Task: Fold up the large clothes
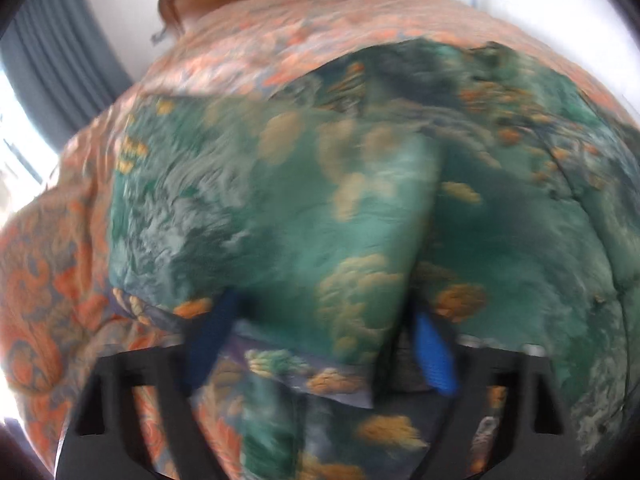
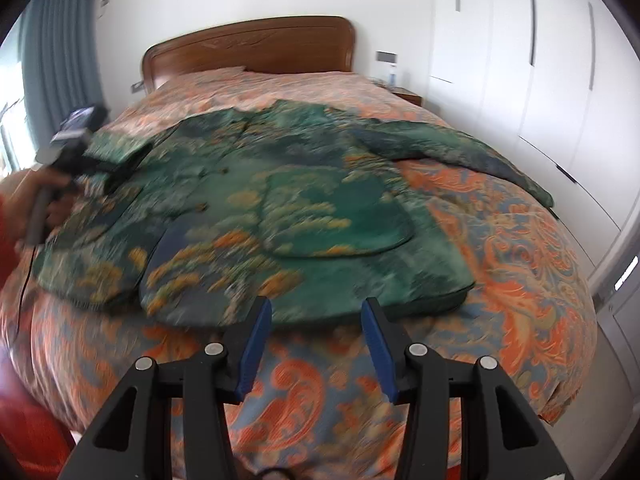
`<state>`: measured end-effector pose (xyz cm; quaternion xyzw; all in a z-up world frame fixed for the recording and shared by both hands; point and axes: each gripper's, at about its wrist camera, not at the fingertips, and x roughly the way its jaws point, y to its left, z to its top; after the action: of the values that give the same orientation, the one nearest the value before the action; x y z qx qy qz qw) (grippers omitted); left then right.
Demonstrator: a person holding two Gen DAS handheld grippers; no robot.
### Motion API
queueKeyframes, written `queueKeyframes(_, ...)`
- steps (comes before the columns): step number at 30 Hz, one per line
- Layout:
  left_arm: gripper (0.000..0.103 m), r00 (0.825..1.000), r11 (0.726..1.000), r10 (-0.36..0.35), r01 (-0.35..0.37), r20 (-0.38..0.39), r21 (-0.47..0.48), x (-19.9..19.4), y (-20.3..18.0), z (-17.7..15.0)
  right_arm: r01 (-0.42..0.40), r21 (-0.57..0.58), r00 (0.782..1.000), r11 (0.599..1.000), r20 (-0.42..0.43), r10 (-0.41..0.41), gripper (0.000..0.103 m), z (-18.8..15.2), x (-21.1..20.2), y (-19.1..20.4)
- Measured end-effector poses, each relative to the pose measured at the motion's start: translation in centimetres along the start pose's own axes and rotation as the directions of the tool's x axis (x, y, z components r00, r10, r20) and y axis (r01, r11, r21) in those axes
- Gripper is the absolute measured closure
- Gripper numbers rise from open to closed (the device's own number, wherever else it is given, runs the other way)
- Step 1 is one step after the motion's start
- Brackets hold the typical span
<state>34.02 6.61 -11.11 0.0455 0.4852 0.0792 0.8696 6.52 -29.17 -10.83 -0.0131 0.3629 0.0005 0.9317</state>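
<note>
Jacket [image 2: 280, 200] on bedspread [image 2: 520, 260], hem just beyond empty, part-open right hand-held gripper [image 2: 316, 312]

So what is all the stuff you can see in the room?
jacket: one, green with yellow and orange print, spread flat on the bed, one sleeve out to the right
bedspread: one, orange and blue swirls, covering the bed
headboard: one, brown wood, far end of the bed
curtain: one, grey-blue, by the window at left
wardrobe: one, white doors, right wall
left gripper: one, black with blue pads, cloth between them, blurred
right gripper: one, black with blue pads, open, nothing between them
</note>
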Motion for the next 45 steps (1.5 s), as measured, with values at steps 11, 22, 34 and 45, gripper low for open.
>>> queueKeyframes(11, 0.089, 0.987, 0.963, 0.009, 0.034, 0.158, -0.267, -11.8, 15.9, -4.4, -0.034, -0.071, 0.999, 0.997, 0.035, 0.036, 0.055, 0.2, -0.2, 1.9)
queueKeyframes(22, 0.05, 0.939, 0.845, 0.344, -0.304, 0.011, -0.439, -12.0, 28.6, -13.2, -0.057, -0.062, 0.997, 0.996, 0.042, 0.06, 0.055, 0.2, -0.8, 2.2)
queueKeyframes(34, 0.031, 0.99, 0.935, -0.114, 0.136, 0.085, -0.327, -12.9, 16.7, -17.8, -0.009, 0.002, 1.0, 1.0, 0.029, 0.009, 0.055, 1.2, -0.9, -0.1)
queueKeyframes(45, 0.015, 0.94, 0.91, -0.336, 0.34, 0.057, -0.236, -13.1, 12.4, -18.4, -0.027, 0.037, 0.999, 0.999, 0.022, 0.027, 0.036, 1.7, -1.4, -1.9)
